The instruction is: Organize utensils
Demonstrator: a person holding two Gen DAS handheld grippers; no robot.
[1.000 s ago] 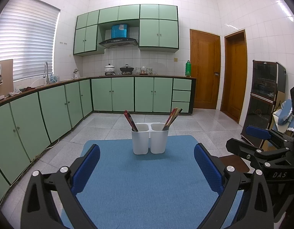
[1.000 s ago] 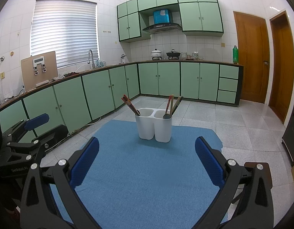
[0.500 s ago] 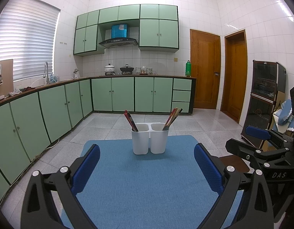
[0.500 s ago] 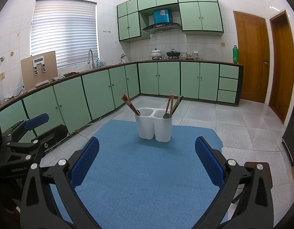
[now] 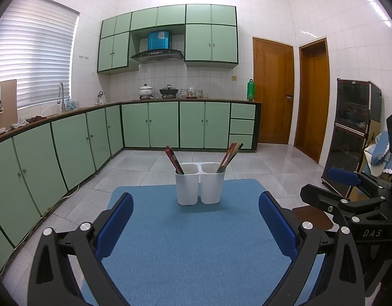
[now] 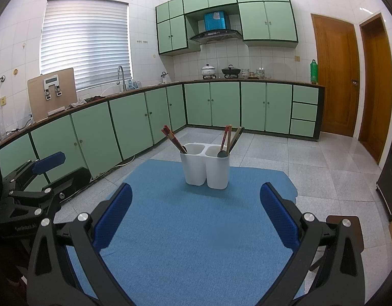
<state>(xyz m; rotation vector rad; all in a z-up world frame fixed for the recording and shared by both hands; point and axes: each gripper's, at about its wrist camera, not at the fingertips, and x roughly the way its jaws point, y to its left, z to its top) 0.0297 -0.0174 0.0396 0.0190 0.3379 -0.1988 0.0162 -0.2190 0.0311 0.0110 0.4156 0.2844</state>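
We find almost no change between the earlier pictures and now. In the left wrist view the white holder (image 5: 199, 187) with its sticks sits a hair higher in the picture than a second ago, a very slight shift of the camera. In the right wrist view we can make out no shift at all. No utensil has changed its compartment or its lean, and neither pair of tongs, left (image 5: 196, 225) or right (image 6: 196, 219), has changed the gap between its blue pads.
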